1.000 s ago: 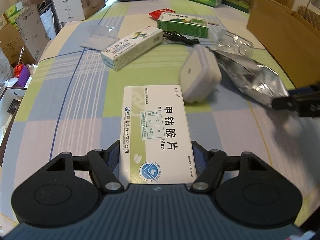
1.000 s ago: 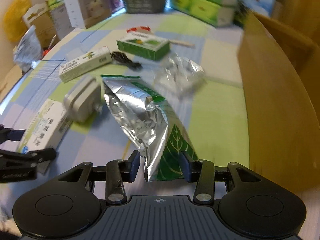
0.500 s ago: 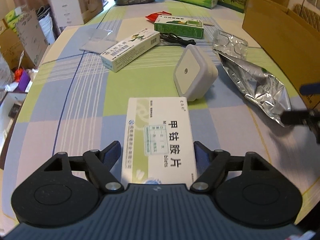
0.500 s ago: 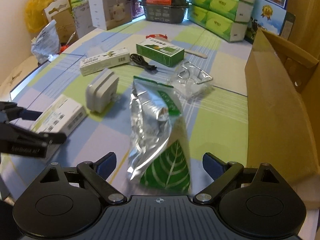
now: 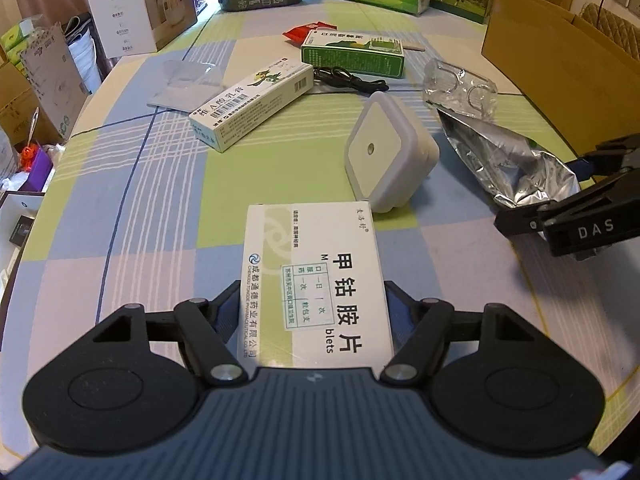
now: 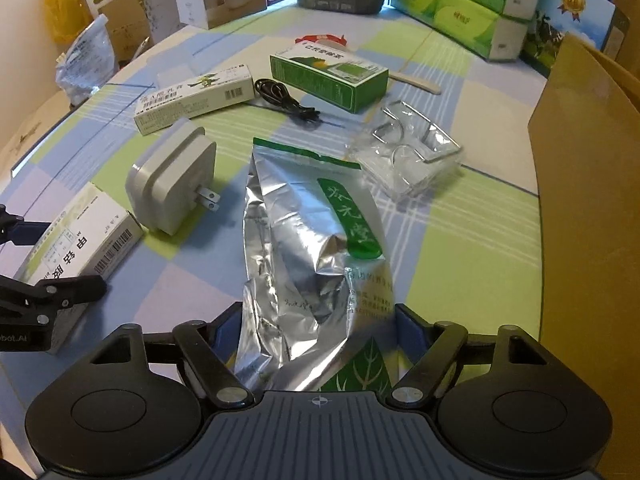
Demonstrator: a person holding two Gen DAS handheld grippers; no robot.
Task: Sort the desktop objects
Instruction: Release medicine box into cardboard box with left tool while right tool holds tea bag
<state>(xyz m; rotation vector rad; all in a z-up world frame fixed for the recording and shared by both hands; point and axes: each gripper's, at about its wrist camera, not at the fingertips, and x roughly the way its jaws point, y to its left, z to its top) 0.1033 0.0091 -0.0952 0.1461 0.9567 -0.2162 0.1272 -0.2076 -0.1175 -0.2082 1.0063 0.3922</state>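
White medicine box flat on the tabletop, just in front of the grey plug adapter, between the pads of the left tool: parted slightly wider than the box, not clamping it. Probably set down there to line up with the other cartons beyond the adapter. Silver foil pouch to the right of the adapter, lying crumpled and slack, its near end between the pads of the right tool, likewise apart and not squeezing the foil. Likely parked short of the cardboard box, further right of the adapter. Compared with half a second ago: left tool much as it was, right tool clearly narrower, pads drawn in close to the pouch edges.
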